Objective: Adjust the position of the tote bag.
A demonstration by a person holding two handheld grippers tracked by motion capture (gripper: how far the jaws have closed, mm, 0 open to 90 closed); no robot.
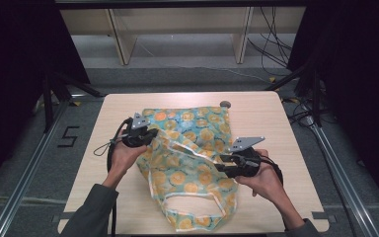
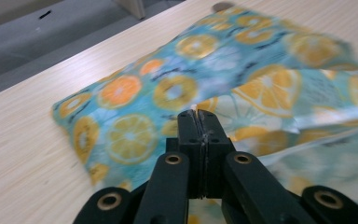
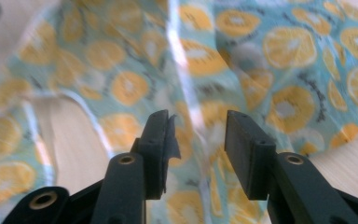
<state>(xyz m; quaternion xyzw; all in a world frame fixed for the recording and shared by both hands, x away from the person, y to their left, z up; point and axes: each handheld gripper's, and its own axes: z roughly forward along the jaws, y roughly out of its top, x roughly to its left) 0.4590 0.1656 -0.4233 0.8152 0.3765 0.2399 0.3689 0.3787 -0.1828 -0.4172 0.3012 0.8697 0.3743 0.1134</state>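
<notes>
Orange-print fabric bag (image 1: 190,163) lying on the table (image 1: 266,113), long axis running away from the person. Left gripper (image 1: 145,137) clamped on its left edge; right gripper (image 1: 227,165), jaws apart, at its right side.

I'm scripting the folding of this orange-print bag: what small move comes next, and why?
Probably bring the right gripper onto the bag edge beside it and close: its fingers stand apart with nothing pinched, while the left gripper is shut on a raised fold.
</notes>
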